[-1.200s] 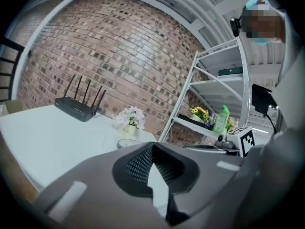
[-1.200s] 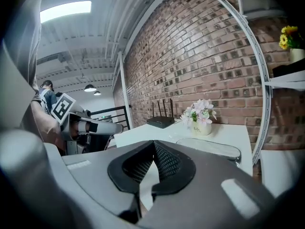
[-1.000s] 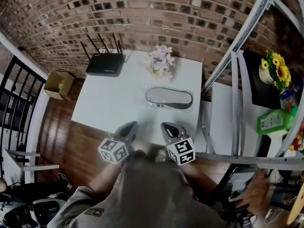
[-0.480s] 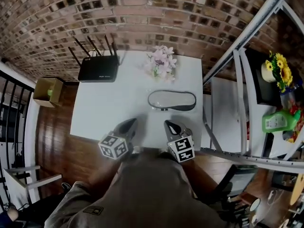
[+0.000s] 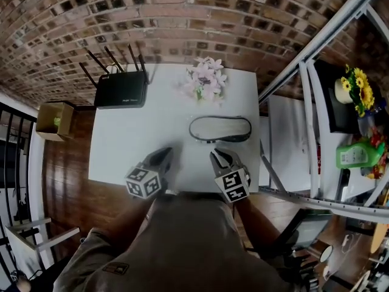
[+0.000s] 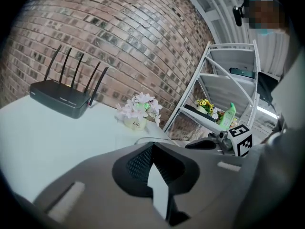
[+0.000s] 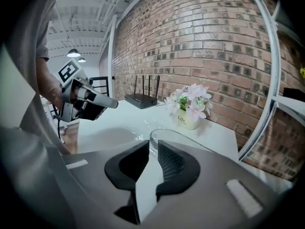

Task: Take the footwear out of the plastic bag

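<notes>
Left gripper (image 5: 160,159) jaws together and empty, right gripper (image 5: 217,158) jaws opening on nothing, both lower-centre, below the bagged shoe (image 5: 220,128) on the white table (image 5: 130,135).

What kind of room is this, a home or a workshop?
Probably a home-style room, or a lab dressed as one: a brick wall, a white table with a router and potted flowers, and a metal shelf holding a green bottle.
</notes>
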`<action>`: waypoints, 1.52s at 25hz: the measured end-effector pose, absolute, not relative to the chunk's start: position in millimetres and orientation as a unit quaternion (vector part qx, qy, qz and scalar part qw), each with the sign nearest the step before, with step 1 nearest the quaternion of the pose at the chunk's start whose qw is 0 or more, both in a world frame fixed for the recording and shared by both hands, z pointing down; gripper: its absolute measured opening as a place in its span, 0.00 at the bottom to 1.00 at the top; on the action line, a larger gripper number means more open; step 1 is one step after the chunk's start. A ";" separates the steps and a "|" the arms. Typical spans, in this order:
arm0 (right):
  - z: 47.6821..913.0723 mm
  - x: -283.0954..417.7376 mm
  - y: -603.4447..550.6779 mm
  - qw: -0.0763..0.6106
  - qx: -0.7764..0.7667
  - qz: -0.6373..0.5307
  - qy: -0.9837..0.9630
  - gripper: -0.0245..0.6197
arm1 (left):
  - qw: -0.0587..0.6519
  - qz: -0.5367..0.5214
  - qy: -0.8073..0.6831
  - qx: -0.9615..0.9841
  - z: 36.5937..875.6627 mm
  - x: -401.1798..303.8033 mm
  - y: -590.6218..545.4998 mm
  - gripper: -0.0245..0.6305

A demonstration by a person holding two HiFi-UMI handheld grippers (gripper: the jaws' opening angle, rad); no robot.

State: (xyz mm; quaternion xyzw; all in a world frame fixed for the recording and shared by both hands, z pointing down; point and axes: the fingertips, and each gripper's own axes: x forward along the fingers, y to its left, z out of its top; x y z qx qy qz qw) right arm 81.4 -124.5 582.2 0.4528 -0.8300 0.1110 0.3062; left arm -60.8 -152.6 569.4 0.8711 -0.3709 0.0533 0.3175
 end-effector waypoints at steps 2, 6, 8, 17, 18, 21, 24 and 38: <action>590.7 85.7 -131.8 0.334 0.431 0.092 -0.833 0.19 | 0.317 0.060 -0.373 0.870 573.5 -59.7 -157.0 0.04; 616.7 92.2 -142.4 0.412 0.371 0.045 -0.831 0.35 | 0.319 0.070 -0.383 0.864 581.8 -60.4 -164.8 0.04; 630.8 97.7 -146.3 0.448 0.344 0.027 -0.825 0.43 | 0.322 0.072 -0.389 0.860 584.7 -59.8 -166.4 0.04; 670.6 118.6 -165.0 0.544 0.288 -0.052 -0.787 0.39 | 0.337 0.075 -0.407 0.846 593.2 -56.7 -170.0 0.04; 669.0 119.1 -167.5 0.545 0.291 -0.061 -0.784 0.33 | 0.338 0.075 -0.408 0.845 593.5 -57.2 -170.3 0.04; 666.2 117.2 -169.1 0.544 0.292 -0.070 -0.783 0.22 | 0.339 0.076 -0.410 0.843 594.0 -58.9 -170.1 0.04; 664.6 109.6 -161.6 0.544 0.286 -0.064 -0.786 0.21 | 0.337 0.075 -0.411 0.843 593.1 -62.4 -169.3 0.04; 663.3 22.1 -77.9 0.511 0.253 -0.002 -0.822 0.20 | 0.337 0.076 -0.432 0.833 599.1 -118.6 -149.6 0.04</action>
